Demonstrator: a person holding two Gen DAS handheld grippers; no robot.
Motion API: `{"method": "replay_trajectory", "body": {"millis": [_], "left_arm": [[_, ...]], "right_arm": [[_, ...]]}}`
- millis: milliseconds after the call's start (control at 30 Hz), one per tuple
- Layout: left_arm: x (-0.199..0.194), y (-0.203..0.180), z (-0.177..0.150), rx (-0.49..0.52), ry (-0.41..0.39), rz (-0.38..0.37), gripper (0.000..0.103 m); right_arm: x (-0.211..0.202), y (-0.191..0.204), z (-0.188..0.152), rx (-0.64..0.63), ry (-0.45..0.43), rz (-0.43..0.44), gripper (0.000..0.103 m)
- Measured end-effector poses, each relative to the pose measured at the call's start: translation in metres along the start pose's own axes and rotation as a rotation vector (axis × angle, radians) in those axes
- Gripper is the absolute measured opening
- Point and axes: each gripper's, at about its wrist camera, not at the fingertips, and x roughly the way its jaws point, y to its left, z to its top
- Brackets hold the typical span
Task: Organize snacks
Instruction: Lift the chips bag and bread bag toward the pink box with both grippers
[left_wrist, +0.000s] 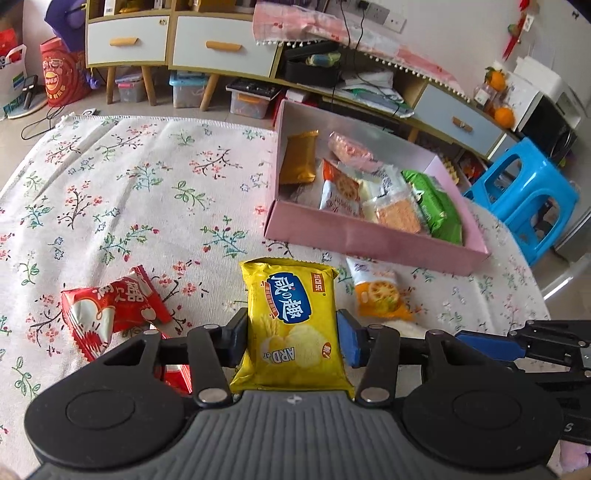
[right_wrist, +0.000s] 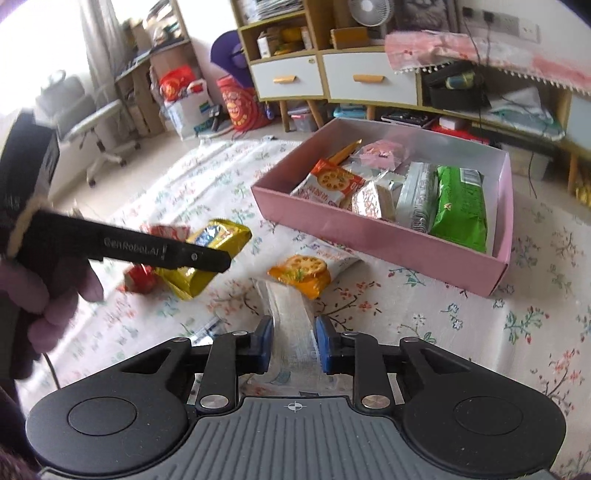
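My left gripper (left_wrist: 291, 332) is shut on a yellow snack packet (left_wrist: 291, 314), held upright between its pads above the floral cloth. Seen from the right wrist, this gripper (right_wrist: 218, 260) comes in from the left with the yellow packet (right_wrist: 218, 236). My right gripper (right_wrist: 294, 343) is shut on a clear-wrapped whitish packet (right_wrist: 288, 306). A red packet (left_wrist: 110, 310) lies left of the yellow one. An orange-and-white cracker packet (left_wrist: 376, 291) lies in front of the pink box (left_wrist: 369, 236). The box (right_wrist: 369, 230) holds several snacks, among them a green pack (right_wrist: 458, 206).
A floral cloth (left_wrist: 147, 184) covers the table. A blue plastic stool (left_wrist: 524, 199) stands beyond the table's right edge. Low cabinets with drawers (left_wrist: 221, 44) line the back wall. An office chair (right_wrist: 96, 122) is far left. A person's hand (right_wrist: 55, 295) grips the left tool.
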Motion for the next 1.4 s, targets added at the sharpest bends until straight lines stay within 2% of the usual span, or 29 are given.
{"method": "replay_trajectory", "body": {"millis": [300,333,367,500,533,600,733,767,1000,1300,1400], "left_arm": [[-0.006,-0.001,0.006,-0.032,-0.030,-0.005,0.046],[-0.006,0.000,0.006,-0.037,-0.030,-0.005,0.046],[-0.007,0.000,0.006,-0.043,-0.030,-0.006,0.046],[-0.011,0.000,0.006,-0.052,-0.039,-0.015,0.046],[-0.012,0.000,0.006,-0.054,-0.039,-0.016,0.046],[-0.011,-0.001,0.006,-0.056,-0.031,-0.013,0.046],[-0.007,-0.003,0.003,-0.049,-0.002,0.000,0.046],[-0.006,-0.004,0.002,-0.047,0.004,0.002,0.046],[-0.005,-0.004,-0.002,-0.037,0.022,0.003,0.046],[-0.004,-0.006,-0.003,-0.029,0.033,0.005,0.046],[-0.004,-0.007,-0.003,-0.027,0.034,0.006,0.046]], "right_arm": [[-0.016,-0.015,0.010,0.167,-0.061,0.046,0.022],[-0.016,-0.020,0.011,0.195,-0.067,0.052,0.002],[-0.017,-0.025,0.012,0.229,-0.071,0.061,0.000],[-0.023,-0.041,0.015,0.338,-0.100,0.075,0.001],[-0.024,-0.042,0.015,0.339,-0.096,0.065,0.009],[-0.021,-0.039,0.014,0.311,-0.067,0.044,0.014],[-0.005,-0.019,0.007,0.162,0.033,0.017,0.040],[-0.001,-0.014,0.004,0.122,0.054,0.005,0.044],[0.024,0.014,-0.011,-0.067,0.167,-0.046,0.045],[0.032,0.023,-0.021,-0.161,0.191,-0.109,0.045],[0.034,0.027,-0.022,-0.187,0.186,-0.127,0.038]]}}
